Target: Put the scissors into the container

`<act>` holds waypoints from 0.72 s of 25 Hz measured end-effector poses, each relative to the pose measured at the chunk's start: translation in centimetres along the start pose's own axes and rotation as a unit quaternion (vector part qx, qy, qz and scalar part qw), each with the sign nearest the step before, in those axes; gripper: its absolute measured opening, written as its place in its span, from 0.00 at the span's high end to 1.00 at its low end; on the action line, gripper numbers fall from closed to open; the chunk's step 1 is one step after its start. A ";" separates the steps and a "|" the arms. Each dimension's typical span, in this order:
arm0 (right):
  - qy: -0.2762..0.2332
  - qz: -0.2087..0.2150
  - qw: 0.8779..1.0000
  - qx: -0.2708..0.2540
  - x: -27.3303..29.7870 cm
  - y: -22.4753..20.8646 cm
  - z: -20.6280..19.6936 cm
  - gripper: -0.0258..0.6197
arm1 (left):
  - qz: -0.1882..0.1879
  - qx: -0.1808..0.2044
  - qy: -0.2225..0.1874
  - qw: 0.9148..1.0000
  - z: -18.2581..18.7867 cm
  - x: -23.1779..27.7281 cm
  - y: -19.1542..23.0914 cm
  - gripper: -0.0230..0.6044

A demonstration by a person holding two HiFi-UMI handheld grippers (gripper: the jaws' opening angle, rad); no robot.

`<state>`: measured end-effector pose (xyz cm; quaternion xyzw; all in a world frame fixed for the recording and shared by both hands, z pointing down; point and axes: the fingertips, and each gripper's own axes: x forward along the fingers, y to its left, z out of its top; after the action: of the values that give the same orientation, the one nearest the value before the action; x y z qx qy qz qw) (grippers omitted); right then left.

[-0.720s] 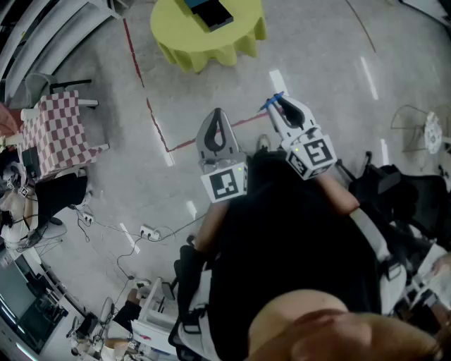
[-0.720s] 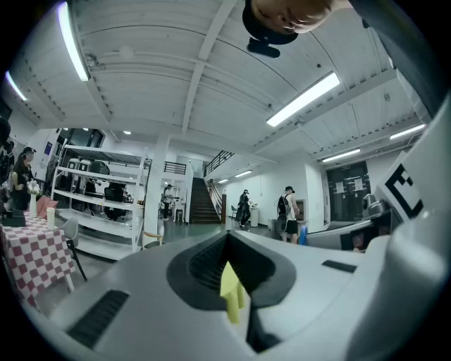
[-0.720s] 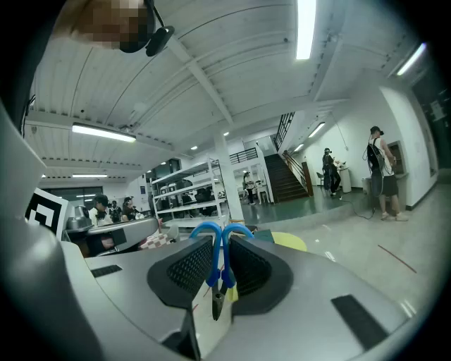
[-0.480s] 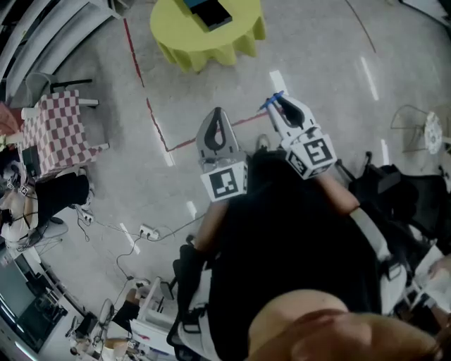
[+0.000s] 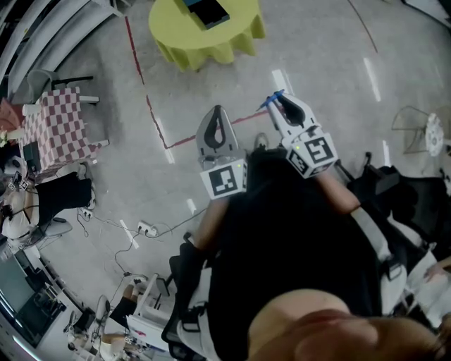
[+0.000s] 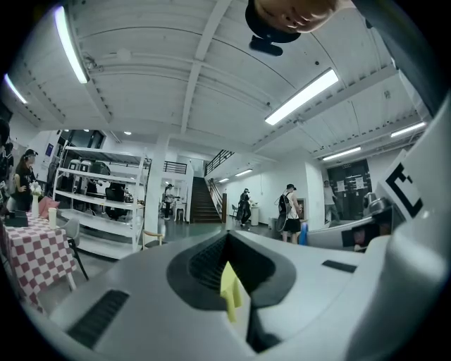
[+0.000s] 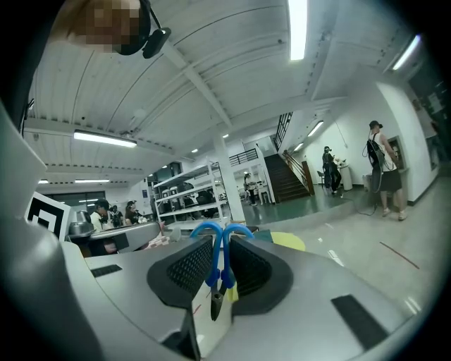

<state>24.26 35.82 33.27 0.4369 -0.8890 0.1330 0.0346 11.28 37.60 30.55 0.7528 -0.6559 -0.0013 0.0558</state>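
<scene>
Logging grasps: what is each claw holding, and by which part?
The right claw pinches the blue scissors by the handles, just under the loops; the left claw is shut, empty.

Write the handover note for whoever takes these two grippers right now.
Left gripper: shut, nothing in it.
Right gripper: shut on the blue-handled scissors, handle loops poking out past the jaw tips.
Container: probably the dark tray on the yellow-green table, ahead across the floor.
Done: scissors are in the grip.
Left: carry them to the table, lower them into the tray, open the right gripper.
</scene>
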 end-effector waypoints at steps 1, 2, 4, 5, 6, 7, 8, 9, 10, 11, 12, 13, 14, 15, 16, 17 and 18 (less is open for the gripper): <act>0.001 0.002 1.000 0.000 -0.2 -0.2 -0.1 0.84 | 0.002 -0.001 0.001 1.000 -0.1 0.0 -0.3 0.97; 0.002 0.004 1.000 0.001 -0.4 -0.4 -0.2 0.84 | 0.003 -0.002 0.002 1.000 -0.1 0.0 -0.7 0.97; 0.003 0.009 1.000 0.001 -0.8 -0.8 -0.3 0.84 | 0.008 0.000 0.002 1.000 -0.2 -0.1 -1.2 0.97; 0.002 0.011 1.000 -0.001 -0.8 -1.0 -0.2 0.84 | 0.011 0.003 0.002 1.000 -0.3 0.0 -1.4 0.97; 0.000 0.014 1.000 -0.004 -0.7 -1.4 -0.2 0.84 | 0.014 0.005 0.001 1.000 -0.5 0.1 -1.5 0.97; -0.003 0.016 1.000 -0.006 -0.6 -1.7 -0.1 0.84 | 0.018 0.005 0.002 1.000 -0.7 0.2 -1.6 0.97; -0.005 0.017 1.000 -0.007 -0.5 -1.9 -0.1 0.84 | 0.020 0.004 0.003 1.000 -0.9 0.2 -1.6 0.97; -0.006 0.016 1.000 -0.006 -0.5 -2.1 -0.1 0.84 | 0.022 0.003 0.004 1.000 -1.0 0.2 -1.7 0.97; -0.007 0.015 1.000 -0.005 -0.5 -2.2 0.0 0.84 | 0.022 0.003 0.006 1.000 -1.0 0.2 -1.7 0.97; -0.007 0.014 1.000 -0.004 -0.4 -2.3 0.1 0.84 | 0.022 0.002 0.007 1.000 -1.0 0.3 -1.6 0.97; -0.007 0.013 1.000 -0.004 -0.3 -2.4 0.2 0.84 | 0.022 0.002 0.008 1.000 -1.0 0.5 -1.5 0.97; -0.006 0.013 1.000 -0.005 0.0 -2.5 0.3 0.84 | 0.022 0.001 0.008 1.000 -1.0 0.8 -1.4 0.97; -0.006 0.014 1.000 -0.005 0.3 -2.7 0.4 0.84 | 0.022 0.001 0.007 1.000 -1.1 1.2 -1.3 0.97; -0.006 0.013 1.000 -0.005 0.6 -2.9 0.4 0.84 | 0.022 0.000 0.006 1.000 -1.1 1.6 -1.3 0.97; -0.005 0.013 1.000 -0.006 1.0 -3.2 0.4 0.84 | 0.021 0.000 0.005 1.000 -1.2 2.0 -1.2 0.97; -0.006 0.012 1.000 -0.007 1.4 -3.4 0.4 0.84 | 0.021 0.000 0.004 1.000 -1.3 2.5 -1.1 0.97; -0.005 0.011 1.000 -0.008 2.0 -3.6 0.4 0.84 | 0.020 -0.001 0.003 1.000 -1.3 3.0 -0.8 0.97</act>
<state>25.86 32.10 33.93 0.4271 -0.8951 0.1240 0.0318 12.62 34.86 32.02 0.7392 -0.6709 0.0014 0.0583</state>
